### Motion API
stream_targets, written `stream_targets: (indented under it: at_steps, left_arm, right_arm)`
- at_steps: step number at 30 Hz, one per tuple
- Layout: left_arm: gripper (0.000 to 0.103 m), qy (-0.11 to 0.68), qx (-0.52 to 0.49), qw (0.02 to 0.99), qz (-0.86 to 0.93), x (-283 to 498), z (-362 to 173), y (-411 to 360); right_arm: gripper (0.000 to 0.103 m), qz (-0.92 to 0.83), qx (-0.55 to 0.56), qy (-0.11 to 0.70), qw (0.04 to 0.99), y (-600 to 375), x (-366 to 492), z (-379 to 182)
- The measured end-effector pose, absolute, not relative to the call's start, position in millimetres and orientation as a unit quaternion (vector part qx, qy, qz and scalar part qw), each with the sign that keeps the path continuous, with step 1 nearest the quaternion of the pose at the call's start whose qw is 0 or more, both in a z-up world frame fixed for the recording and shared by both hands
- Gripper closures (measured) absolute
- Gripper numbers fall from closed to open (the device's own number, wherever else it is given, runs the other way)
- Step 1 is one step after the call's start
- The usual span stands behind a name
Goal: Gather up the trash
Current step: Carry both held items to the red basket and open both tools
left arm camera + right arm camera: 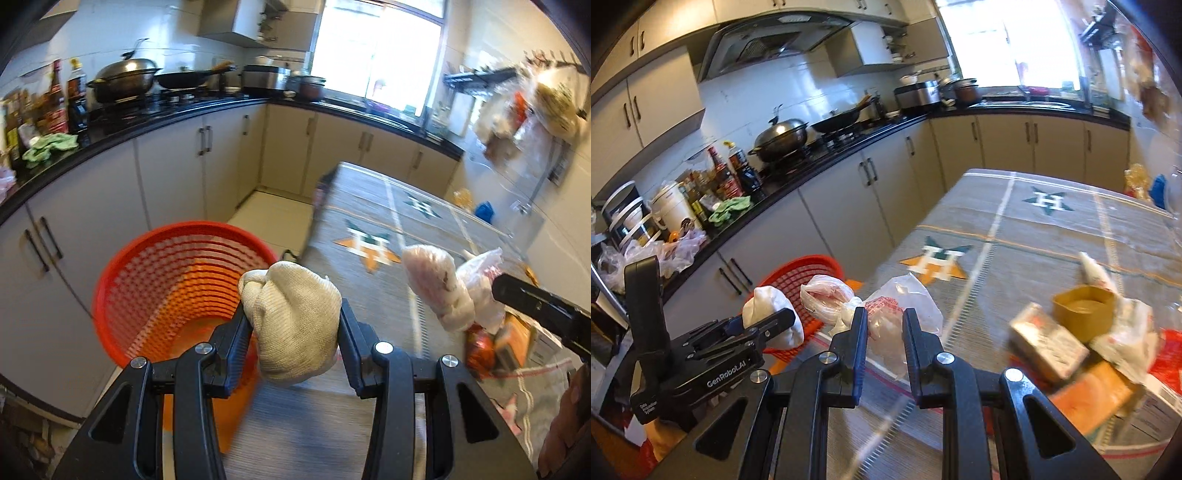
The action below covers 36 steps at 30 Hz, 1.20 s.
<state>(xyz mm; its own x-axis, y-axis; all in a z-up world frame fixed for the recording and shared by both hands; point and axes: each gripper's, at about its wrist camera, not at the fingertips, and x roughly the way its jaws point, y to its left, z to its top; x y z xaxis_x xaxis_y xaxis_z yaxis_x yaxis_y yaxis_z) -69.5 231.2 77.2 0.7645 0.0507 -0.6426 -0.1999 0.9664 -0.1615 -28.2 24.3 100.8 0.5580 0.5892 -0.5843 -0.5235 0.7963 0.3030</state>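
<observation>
My left gripper [294,310] is shut on a balled-up cream cloth [295,325], held just over the near rim of a red mesh basket [147,280] that stands on the floor beside the table. My right gripper [885,314] is shut on a crumpled clear plastic bag with red print [908,295]; a knotted lump with pinkish contents [825,297] hangs from it to the left. In the right wrist view the left gripper [775,319] and its cloth [768,302] are at lower left, in front of the basket [809,267]. The bag [436,284] also shows in the left wrist view.
A table under a grey patterned cloth [1034,240] carries a heap at the right: a yellow round tin [1082,310], small cartons [1049,347], wrappers and red netting. A black counter [147,118] with woks, bottles and a green rag runs along white cabinets on the left.
</observation>
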Motion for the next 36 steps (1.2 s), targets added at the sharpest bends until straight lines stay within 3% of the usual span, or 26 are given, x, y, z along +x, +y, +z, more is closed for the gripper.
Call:
stream_targets:
  at_steps: [10,24,27,36]
  left_arm:
    - [0.060,0.348,-0.139,0.918,0.126,-63.0,59.3,304.2]
    - [0.059,0.364,-0.153,0.908,0.142,-52.7,34.6,332.1]
    - [0.054,0.366,-0.149,0.907,0.144,-51.6,31.8,332.0]
    - [0.035,0.356,-0.142,0.911,0.154,-59.2,37.8,323.2]
  right_arm:
    - [0.082,0.354,0.033,0.364,0.861,110.8,-8.6,99.2]
    - [0.078,0.372,0.043,0.417,0.829,183.7,27.4,63.2]
    - [0.072,0.373,0.049,0.417,0.827,184.4,30.3,62.0]
    - [0.071,0.376,0.050,0.400,0.834,162.5,19.7,75.2]
